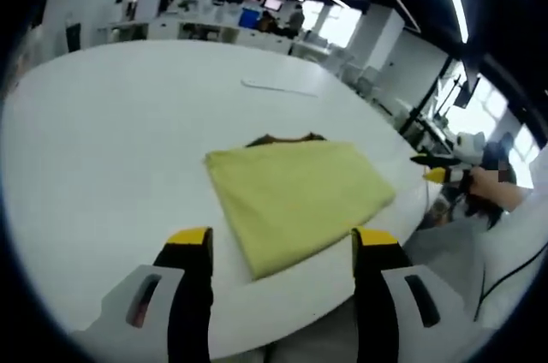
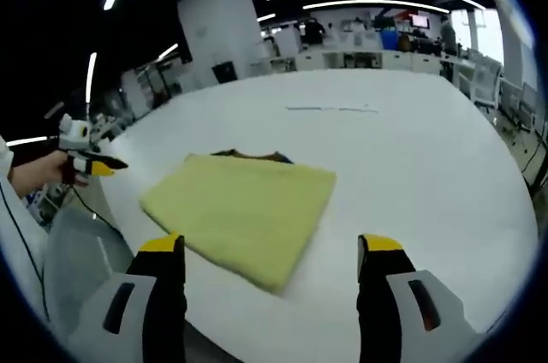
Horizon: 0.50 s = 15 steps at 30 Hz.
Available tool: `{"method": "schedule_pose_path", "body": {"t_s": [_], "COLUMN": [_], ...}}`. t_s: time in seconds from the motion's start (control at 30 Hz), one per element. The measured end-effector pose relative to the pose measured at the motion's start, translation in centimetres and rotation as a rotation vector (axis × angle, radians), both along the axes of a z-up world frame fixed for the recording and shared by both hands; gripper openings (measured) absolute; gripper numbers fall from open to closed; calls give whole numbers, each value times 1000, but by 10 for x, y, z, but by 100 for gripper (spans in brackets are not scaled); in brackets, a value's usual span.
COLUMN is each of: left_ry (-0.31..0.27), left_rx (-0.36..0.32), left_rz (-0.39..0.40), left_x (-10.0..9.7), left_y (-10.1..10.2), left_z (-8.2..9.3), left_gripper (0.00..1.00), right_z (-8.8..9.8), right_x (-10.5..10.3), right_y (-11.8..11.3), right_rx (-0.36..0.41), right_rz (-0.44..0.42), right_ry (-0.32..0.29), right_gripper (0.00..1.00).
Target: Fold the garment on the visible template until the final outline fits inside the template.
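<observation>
The yellow terry-cloth garment (image 1: pixel 295 200), folded into a compact rectangle, lies near the close edge of the large round white table (image 1: pixel 111 149); a dark template (image 1: pixel 287 138) peeks out just beyond its far edge, so the fold seems to cover it. The left gripper (image 1: pixel 281 247) and right gripper (image 2: pixel 271 253) hover above the near edge, jaws spread wide and empty, probably drawn clear to judge the outline.
</observation>
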<state>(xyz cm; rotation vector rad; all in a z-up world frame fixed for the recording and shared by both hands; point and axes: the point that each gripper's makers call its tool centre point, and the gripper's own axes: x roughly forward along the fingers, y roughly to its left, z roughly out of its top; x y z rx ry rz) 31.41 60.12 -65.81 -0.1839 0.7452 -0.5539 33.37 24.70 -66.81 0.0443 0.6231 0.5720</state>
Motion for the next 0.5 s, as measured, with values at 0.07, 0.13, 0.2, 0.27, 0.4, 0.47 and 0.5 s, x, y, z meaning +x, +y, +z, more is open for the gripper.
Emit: {"method": "schedule_pose_path", "body": {"t_s": [0.07,0.13,0.2,0.27,0.4,0.47,0.5], "left_ry": [-1,-1,-4,-8,-17,-17,-17], "left_rx": [-2,3,-3,-16,-22,-19,-18], "left_rz": [-2,-3,-1,6,3,-10,-16], "left_x": [-5,-9,-13,-17,-24,-30,-33], "left_y": [-1,-1,-1,-2,-3,-4,-5], "left_z": [2,3,6,11,19,22,23], "left_gripper": [67,70,73,74,78,81,82], "right_z": [2,3,7,10,14,15,16], "right_x": [-4,-9,-13,-17,-27,-31,-33], "right_y": [1,3,4,5,6,5,5], "right_rx": [3,7,13,17,24,25,24], "right_rz": [6,13,17,24,32,35,36], "right_ry": [5,6,1,0,-2,0,1], "right_gripper": [86,88,90,92,95,96,96]}}
